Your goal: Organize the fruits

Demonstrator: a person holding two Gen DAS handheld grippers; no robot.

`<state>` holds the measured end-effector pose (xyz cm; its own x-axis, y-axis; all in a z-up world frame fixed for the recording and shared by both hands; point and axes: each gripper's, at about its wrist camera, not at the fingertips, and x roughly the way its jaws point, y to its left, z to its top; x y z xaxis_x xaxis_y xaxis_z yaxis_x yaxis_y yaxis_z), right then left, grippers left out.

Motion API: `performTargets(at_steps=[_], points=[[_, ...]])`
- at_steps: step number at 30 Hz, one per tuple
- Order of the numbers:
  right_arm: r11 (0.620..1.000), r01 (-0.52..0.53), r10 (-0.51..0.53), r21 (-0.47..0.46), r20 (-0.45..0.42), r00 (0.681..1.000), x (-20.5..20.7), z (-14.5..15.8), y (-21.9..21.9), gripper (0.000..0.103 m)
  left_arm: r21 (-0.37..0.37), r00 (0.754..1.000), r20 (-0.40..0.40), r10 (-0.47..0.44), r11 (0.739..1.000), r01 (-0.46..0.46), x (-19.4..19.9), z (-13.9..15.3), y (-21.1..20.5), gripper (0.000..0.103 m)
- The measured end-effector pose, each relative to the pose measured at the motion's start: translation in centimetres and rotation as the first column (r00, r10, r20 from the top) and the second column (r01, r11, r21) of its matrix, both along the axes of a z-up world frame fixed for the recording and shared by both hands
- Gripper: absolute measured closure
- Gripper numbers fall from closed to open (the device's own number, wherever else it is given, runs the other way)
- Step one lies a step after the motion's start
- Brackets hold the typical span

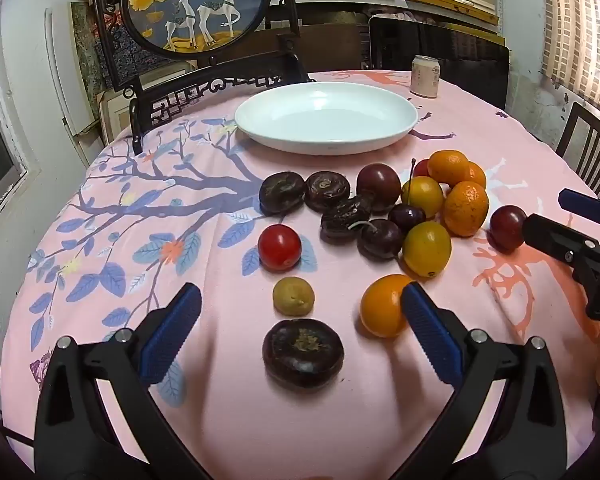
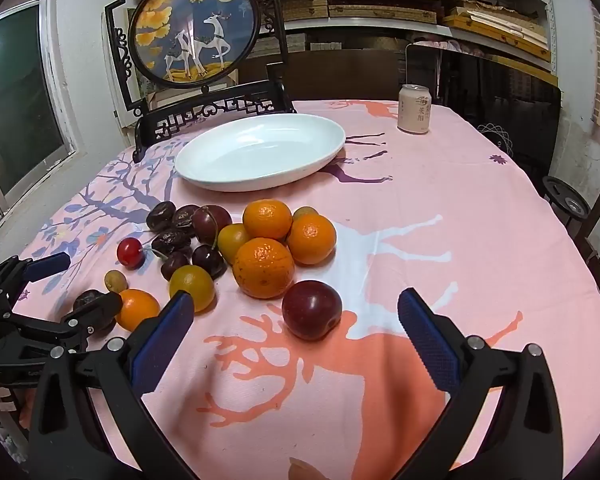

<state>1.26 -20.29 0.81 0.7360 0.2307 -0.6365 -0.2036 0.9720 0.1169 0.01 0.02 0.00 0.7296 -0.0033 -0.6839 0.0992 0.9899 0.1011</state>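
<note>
Loose fruit lies on the pink tablecloth in front of an empty white plate [image 1: 324, 116] [image 2: 260, 152]. My left gripper [image 1: 300, 292] is open above the cloth. A dark water chestnut [image 1: 303, 352] and a small yellow-green fruit [image 1: 293, 295] lie between its fingers, untouched, and an orange fruit [image 1: 382, 306] lies against its right finger. Further ahead are a red cherry tomato [image 1: 279, 247], cherries [image 1: 380, 238] and mandarins [image 1: 466, 208]. My right gripper [image 2: 296, 296] [image 1: 556, 216] is open too, with a dark red plum [image 2: 311, 309] [image 1: 507, 227] just ahead of its fingers. The left gripper [image 2: 82, 282] also shows at the left of the right wrist view.
A pale drink can [image 1: 425, 77] [image 2: 414, 109] stands at the table's far right. A dark carved stand with a round deer picture [image 1: 198, 4] [image 2: 196, 28] rises behind the plate. Chairs [image 1: 588, 152] stand at the right edge. Bare cloth [image 2: 460, 208] lies right of the fruit.
</note>
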Motion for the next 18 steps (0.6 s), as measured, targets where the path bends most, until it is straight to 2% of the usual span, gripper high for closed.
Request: performTargets(at_steps=[18], points=[[1.000, 0.002, -0.002, 0.005, -0.003, 1.000, 0.01, -0.07, 0.08, 0.001, -0.009, 1.000, -0.003, -0.001, 1.000, 0.001, 0.01, 0.00, 0.03, 0.002]])
